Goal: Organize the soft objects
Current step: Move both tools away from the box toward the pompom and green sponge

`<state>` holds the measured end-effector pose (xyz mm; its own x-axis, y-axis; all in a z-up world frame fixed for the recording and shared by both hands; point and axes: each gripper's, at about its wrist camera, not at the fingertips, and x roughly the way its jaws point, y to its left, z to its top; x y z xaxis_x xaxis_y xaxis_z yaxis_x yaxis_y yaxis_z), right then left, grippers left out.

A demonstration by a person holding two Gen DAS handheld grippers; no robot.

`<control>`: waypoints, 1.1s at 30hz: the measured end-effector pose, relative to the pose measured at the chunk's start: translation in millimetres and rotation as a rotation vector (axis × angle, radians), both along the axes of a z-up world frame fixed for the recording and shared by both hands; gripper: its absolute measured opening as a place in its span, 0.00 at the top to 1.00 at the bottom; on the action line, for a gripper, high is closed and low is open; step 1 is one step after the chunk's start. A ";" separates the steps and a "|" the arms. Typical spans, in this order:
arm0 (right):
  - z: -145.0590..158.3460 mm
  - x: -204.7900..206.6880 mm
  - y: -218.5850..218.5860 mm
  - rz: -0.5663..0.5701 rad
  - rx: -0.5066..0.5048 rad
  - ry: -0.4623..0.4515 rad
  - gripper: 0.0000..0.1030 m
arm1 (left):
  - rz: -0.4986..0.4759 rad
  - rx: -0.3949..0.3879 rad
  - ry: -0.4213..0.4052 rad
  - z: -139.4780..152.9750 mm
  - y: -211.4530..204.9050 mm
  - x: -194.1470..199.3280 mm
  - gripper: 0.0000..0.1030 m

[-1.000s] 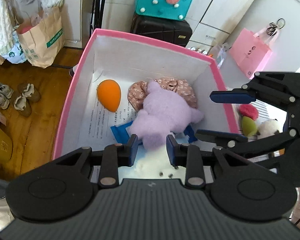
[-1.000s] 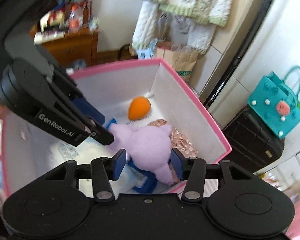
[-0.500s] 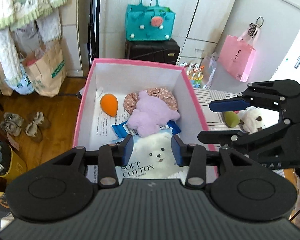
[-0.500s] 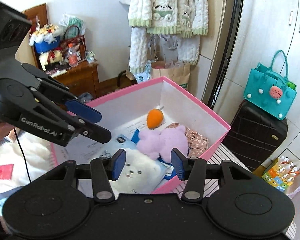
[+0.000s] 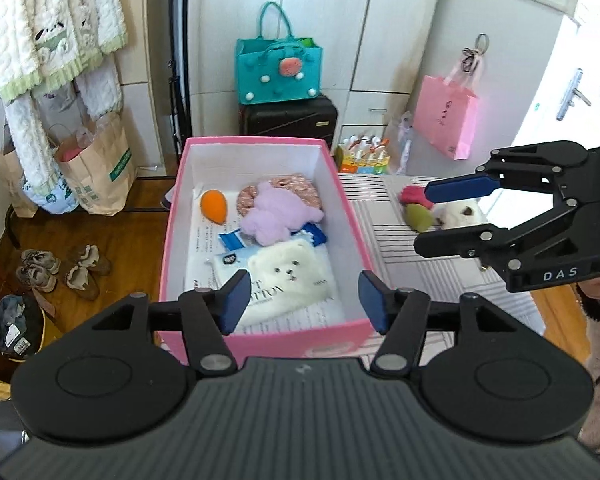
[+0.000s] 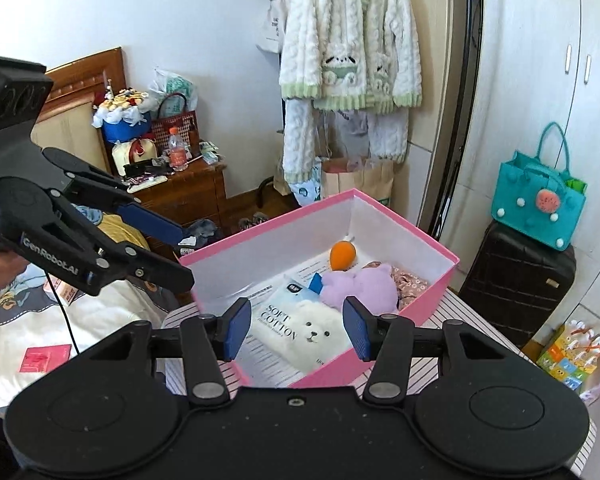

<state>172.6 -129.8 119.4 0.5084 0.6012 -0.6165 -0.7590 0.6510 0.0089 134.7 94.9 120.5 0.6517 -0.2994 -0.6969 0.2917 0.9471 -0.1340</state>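
A pink box (image 5: pixel 342 200) stands on a striped cloth. In it lie a purple plush (image 5: pixel 278 216), an orange sponge egg (image 5: pixel 214 206), a floral cloth (image 5: pixel 296 186), a blue packet (image 5: pixel 232 239) and a white bear cotton pack (image 5: pixel 288 276). My left gripper (image 5: pixel 304 300) hovers above the box's near end, its jaws opening with nothing between them. My right gripper (image 5: pixel 424 218) hangs open and empty right of the box, over a red toy (image 5: pixel 412 194), a green toy (image 5: pixel 418 216) and a white plush (image 5: pixel 460 214). The right wrist view shows the box (image 6: pixel 404 220), the purple plush (image 6: pixel 364 286), my right gripper (image 6: pixel 296 328) and my left gripper (image 6: pixel 184 258).
Behind the box a teal bag (image 5: pixel 278 70) sits on a black suitcase (image 5: pixel 288 120). A pink bag (image 5: pixel 444 120) hangs at the right. Paper bags (image 5: pixel 96 164) and shoes (image 5: pixel 60 268) stand on the wooden floor at left. A bed (image 6: pixel 60 320) lies left of the table.
Both grippers have drawn back and upward from inside the box. The purple plush stays lying in the box. The left jaws have spread wider.
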 end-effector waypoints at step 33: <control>-82.2 -93.4 -125.1 -0.170 0.027 0.016 0.28 | -0.129 -0.096 -0.018 -63.1 -75.6 -60.8 0.28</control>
<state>79.1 -254.9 37.2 0.5948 0.5237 -0.6099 -0.6375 0.7694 0.0391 73.9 19.3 57.4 0.6156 -0.4459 -0.6498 0.4135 0.8847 -0.2154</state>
